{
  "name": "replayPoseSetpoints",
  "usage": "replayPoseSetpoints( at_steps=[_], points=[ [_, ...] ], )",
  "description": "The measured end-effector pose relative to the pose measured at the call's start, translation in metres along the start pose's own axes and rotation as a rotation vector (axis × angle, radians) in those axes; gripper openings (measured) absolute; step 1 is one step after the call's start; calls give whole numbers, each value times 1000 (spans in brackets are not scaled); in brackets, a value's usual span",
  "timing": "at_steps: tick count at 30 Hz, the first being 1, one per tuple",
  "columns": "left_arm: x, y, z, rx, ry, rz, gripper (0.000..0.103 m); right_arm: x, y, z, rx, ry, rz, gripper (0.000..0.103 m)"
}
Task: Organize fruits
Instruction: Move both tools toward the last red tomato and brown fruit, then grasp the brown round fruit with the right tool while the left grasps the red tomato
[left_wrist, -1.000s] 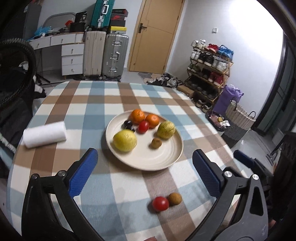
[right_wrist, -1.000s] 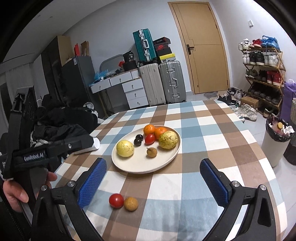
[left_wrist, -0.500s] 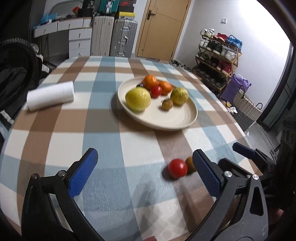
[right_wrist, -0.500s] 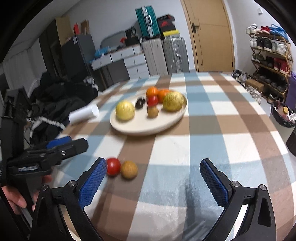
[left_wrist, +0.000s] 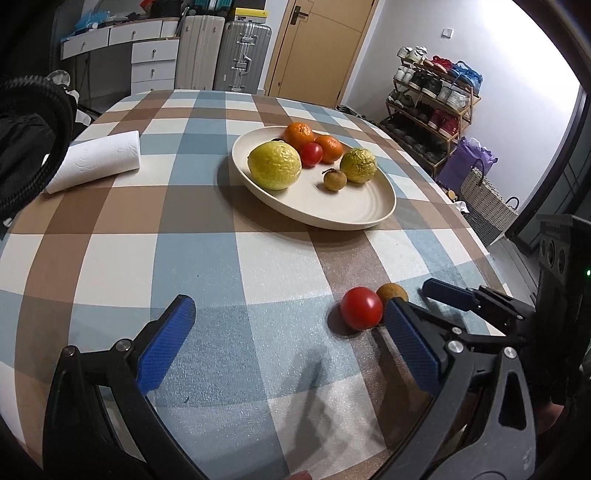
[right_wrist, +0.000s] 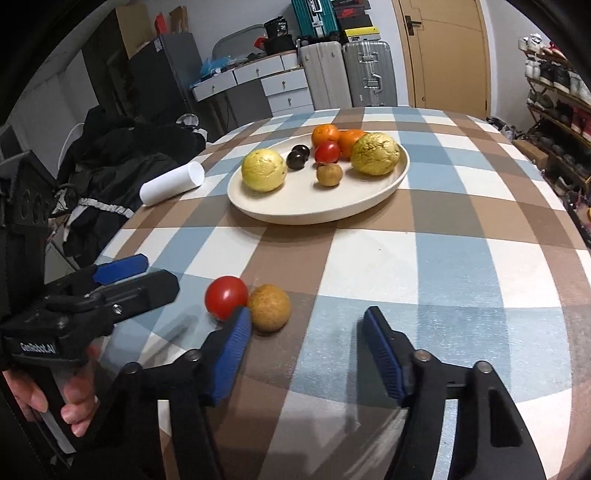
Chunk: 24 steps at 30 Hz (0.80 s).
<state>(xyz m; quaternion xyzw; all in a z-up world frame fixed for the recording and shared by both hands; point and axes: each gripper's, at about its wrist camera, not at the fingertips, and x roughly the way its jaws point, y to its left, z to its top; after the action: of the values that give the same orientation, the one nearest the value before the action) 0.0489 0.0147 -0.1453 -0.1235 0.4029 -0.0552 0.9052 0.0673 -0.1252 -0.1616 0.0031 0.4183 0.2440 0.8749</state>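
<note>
Red tomato (right_wrist: 226, 297) touches brown fruit (right_wrist: 269, 307) on surface (right_wrist: 443, 258); both at 11 o'clock of right gripper (right_wrist: 306, 354), jaws spread. Left gripper (left_wrist: 288, 343) spread, empty.

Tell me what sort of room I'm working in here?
Most likely a lived-in home, a dining spot near the entry: a round table with a checked blue-and-brown cloth, hard-shell silver suitcases beside a tan wooden door, and an open metal shoe rack.
</note>
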Motion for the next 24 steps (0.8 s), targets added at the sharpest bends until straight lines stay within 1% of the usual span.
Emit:
replayPoseSetpoints(
  at_steps=[4,6,7,12,13,19,24],
  points=[
    [3,0,0,-4,8,-9,102,1,5,3,-19,6,23,54],
    [6,0,1,-6,14,-15,102,3,7,4,-23,12,44,47],
    [5,0,0,-5,16,-15,102,4,8,4,-25,17,52,46],
    [7,-1,0,-4,19,-17,102,7,10,5,-27,25,93,30],
    [7,0,0,-5,21,-17,102,7,10,4,-26,26,102,29],
    [7,-2,1,0,25,-19,102,5,6,3,-1,20,126,27],
    [10,-7,1,16,38,-31,102,-9,-3,2,31,-31,125,27]
  ],
)
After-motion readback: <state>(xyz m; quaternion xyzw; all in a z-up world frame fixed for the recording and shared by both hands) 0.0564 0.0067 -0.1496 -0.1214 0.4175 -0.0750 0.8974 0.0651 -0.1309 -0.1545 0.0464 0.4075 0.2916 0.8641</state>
